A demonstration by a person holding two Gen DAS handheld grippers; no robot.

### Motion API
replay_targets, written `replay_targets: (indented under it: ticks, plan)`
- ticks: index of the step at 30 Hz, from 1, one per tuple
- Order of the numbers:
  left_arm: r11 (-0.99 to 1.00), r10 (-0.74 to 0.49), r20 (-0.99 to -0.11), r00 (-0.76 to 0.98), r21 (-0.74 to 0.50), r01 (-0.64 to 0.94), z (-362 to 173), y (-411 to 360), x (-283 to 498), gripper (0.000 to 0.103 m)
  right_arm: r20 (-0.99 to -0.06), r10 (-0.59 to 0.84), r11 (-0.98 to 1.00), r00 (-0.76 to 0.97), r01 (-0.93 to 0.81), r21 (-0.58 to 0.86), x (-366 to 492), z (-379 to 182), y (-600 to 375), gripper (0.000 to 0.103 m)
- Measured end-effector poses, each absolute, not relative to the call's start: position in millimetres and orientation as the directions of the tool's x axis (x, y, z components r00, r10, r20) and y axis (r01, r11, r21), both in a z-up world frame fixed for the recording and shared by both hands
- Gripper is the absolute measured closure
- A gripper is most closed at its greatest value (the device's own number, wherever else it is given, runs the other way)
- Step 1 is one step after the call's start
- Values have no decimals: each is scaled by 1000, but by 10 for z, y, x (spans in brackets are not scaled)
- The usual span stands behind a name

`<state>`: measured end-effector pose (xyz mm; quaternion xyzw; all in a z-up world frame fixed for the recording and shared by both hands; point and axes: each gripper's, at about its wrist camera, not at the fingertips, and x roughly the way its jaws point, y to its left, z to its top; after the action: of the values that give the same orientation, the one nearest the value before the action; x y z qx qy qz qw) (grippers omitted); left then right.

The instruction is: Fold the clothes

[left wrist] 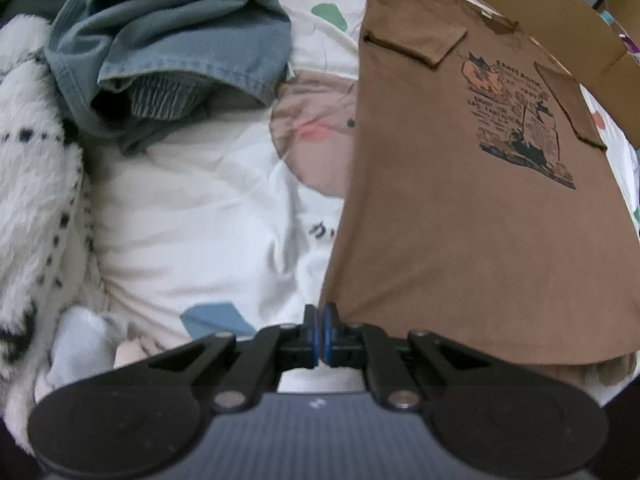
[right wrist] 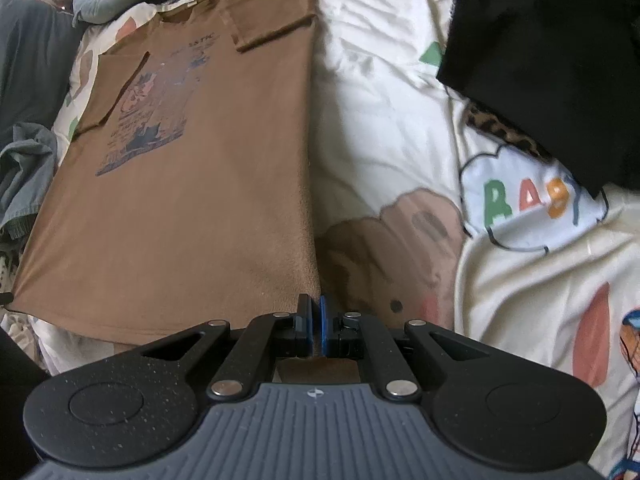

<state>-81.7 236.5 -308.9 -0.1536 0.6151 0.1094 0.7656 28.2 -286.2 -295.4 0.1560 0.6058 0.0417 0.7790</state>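
The brown T-shirt (left wrist: pixel 460 208) is spread on the printed bedsheet (left wrist: pixel 192 208), its near hem corners clamped by the left gripper (left wrist: pixel 319 320) and right gripper (right wrist: pixel 315 312), the pinched fabric largely hidden behind the pads, collar cut off at frame top.

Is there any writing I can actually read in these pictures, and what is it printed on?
"BAB", in green, red and orange letters, the rest cut off: on the white cloud patch of the bed cover.
"FANTASTIC", roughly, blurred: top line of the print on the brown T-shirt.
Smaller lines in that print: too blurred to read.
Dark marks on the bed cover beside the shirt's left edge: partly hidden, unreadable.
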Motion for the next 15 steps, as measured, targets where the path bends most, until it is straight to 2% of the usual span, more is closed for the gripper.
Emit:
replay_targets:
  ticks: [11,15]
  plan:
    - [912,-47,-985,165,-109,-395,-3440,2350,-1087,100,-954,237,956,181,129,262,-19,-3261,-2785,102]
    - [912,-61,-985,163,-122,-391,-3416,2321,-1099,100,-958,234,956,168,142,258,2,-3340,-2801,102]
